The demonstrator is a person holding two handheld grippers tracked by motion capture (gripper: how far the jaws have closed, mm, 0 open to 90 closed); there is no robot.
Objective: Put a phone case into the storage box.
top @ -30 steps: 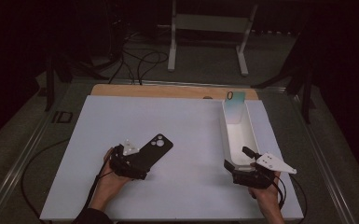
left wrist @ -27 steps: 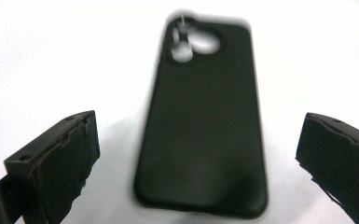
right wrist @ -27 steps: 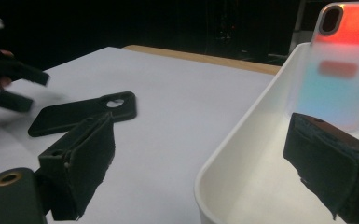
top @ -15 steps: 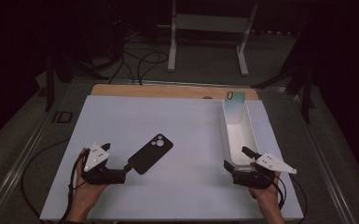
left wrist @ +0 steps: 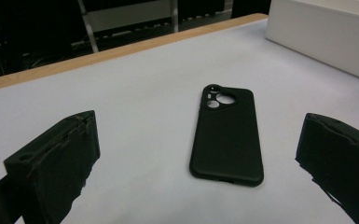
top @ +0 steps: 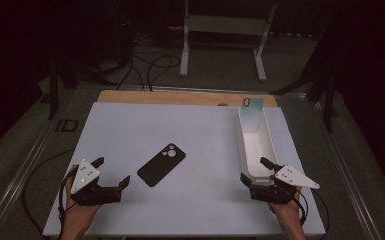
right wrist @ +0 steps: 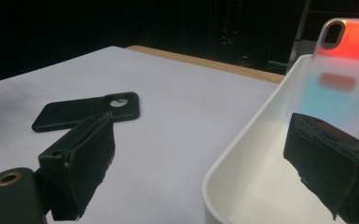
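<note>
The left gripper (top: 111, 172) rests low on the white worktop (top: 130, 130) with its jaws spread wide and nothing between them. Just ahead of it and a little to its right lies the flat black rubbery phone case (top: 161, 164), back side up, apart from the jaws. In the left gripper view the black phone case (left wrist: 227, 134) sits between the two open jaws but beyond their tips, its long axis running nearly straight away from the gripper, with the round camera cut-outs at the far end.

The right gripper (top: 256, 172), also wide open and empty, sits well to the right of the black phone case, at the near end of a long white plastic tray (top: 267, 137). A translucent, iridescent phone case (top: 252, 114) leans upright at the tray's far end. The left gripper is plainly the nearer one to the black phone case.
</note>
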